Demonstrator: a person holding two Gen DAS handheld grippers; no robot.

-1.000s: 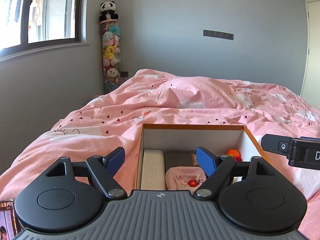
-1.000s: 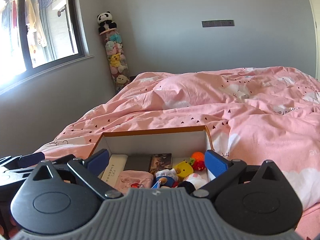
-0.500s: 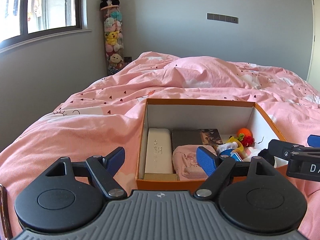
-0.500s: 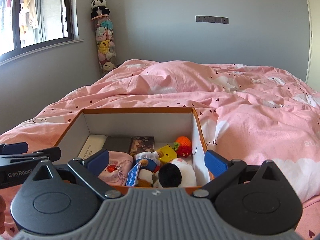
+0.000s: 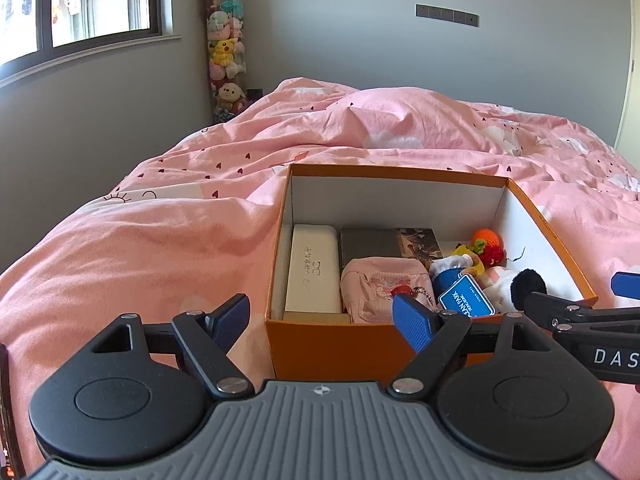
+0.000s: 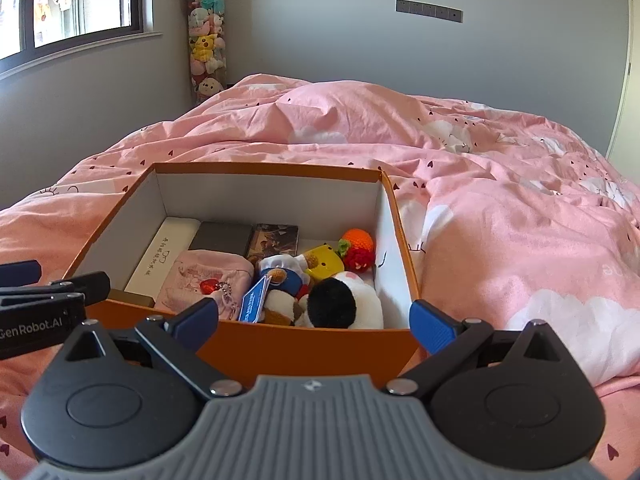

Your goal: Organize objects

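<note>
Orange box (image 6: 280, 350) of toys on pink duvet (image 6: 500, 208)

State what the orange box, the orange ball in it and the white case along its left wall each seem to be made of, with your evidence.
Orange box: likely cardboard, matte, with thin flat walls, white inside. Orange ball: apparently crocheted yarn, with a knobbly stitched surface. White case: a smooth, stiff shell with rounded edges, perhaps plastic or faux leather; unclear which.
</note>
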